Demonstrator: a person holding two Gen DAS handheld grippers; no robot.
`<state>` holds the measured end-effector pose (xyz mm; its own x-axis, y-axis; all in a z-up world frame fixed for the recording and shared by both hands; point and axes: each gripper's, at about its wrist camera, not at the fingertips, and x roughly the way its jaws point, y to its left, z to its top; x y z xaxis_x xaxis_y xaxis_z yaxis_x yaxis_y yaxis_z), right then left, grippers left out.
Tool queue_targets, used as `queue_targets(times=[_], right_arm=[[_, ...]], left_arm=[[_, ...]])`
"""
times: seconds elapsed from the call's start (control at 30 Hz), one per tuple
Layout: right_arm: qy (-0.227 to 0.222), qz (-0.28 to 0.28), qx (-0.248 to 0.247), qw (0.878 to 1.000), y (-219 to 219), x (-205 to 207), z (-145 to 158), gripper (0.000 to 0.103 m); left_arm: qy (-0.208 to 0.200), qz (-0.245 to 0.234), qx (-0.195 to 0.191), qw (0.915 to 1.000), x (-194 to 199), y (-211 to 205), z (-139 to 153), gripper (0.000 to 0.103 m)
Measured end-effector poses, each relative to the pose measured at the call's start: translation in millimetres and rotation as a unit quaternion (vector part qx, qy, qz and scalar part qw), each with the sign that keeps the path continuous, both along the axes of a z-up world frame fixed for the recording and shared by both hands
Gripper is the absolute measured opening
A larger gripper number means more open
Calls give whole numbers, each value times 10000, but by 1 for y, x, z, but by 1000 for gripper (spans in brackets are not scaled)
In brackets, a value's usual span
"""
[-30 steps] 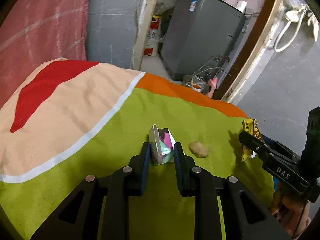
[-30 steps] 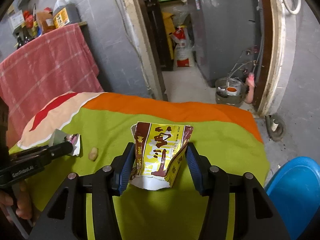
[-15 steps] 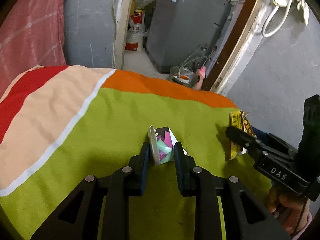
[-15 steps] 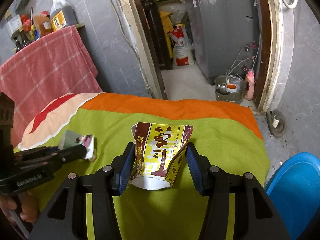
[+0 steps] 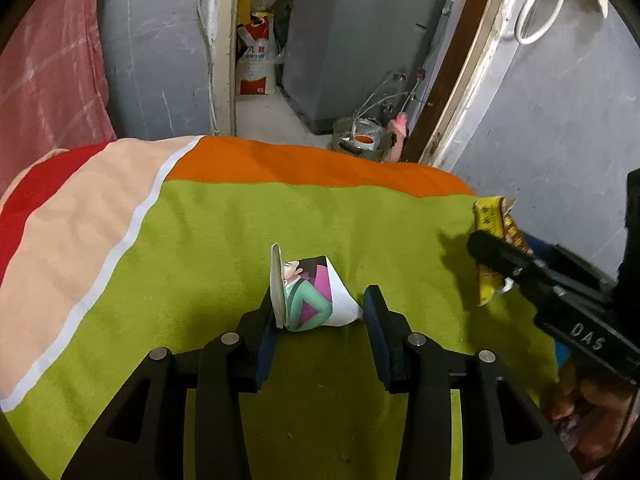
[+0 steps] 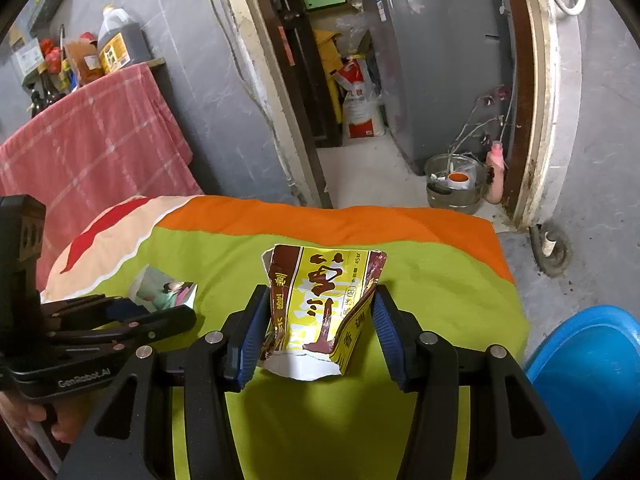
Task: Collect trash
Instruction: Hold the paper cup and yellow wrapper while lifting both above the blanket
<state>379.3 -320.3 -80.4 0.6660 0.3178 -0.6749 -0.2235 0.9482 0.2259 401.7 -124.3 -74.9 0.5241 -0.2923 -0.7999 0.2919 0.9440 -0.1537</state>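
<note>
A crumpled paper scrap (image 5: 310, 300) printed with a cartoon figure rests on the green cloth (image 5: 240, 260) between the jaws of my left gripper (image 5: 320, 298). Those jaws are opening: the scrap leans on the left pad, and the right pad stands just off its tip. The right wrist view shows the same scrap (image 6: 164, 288) at the tip of the left gripper (image 6: 176, 312). My right gripper (image 6: 320, 296) is shut on a torn yellow and brown food packet (image 6: 324, 300) held above the cloth. That packet (image 5: 488, 216) also shows at the right of the left wrist view.
A blue tub (image 6: 588, 364) stands below the table's right edge. Beyond the orange far edge are a doorway, a grey washing machine (image 6: 440, 60) and a metal pot (image 6: 452, 180) on the floor. A pink towel (image 6: 88, 132) hangs at the left.
The left gripper carried the scrap rightward over the cloth toward the right gripper, then its jaws widened and the scrap spread out. The tan lump has left view. The right gripper stayed still.
</note>
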Motion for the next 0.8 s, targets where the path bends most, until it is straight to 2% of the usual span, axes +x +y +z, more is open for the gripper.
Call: queue_targets(times=[0.2, 0.27, 0.53, 0.63, 0.8], right_arm=[[-65, -67, -41, 9999, -10, -5, 3, 49], [-78, -80, -20, 9999, -11, -7, 3, 49], [-57, 18, -40, 10000, -12, -14, 0, 49], [-47, 51, -44, 10000, -11, -20, -2, 49], [-77, 95, -78, 9999, -7, -28, -1, 49]], left_arm=[[-147, -146, 803, 9966, -7, -21, -8, 36], [-174, -173, 947, 9952, -8, -24, -11, 35], [-110, -157, 533, 9984, -11, -9, -11, 28], [-42, -160, 260, 9995, -14, -1, -7, 28], [-45, -151, 75, 9998, -18, 5, -3, 28]])
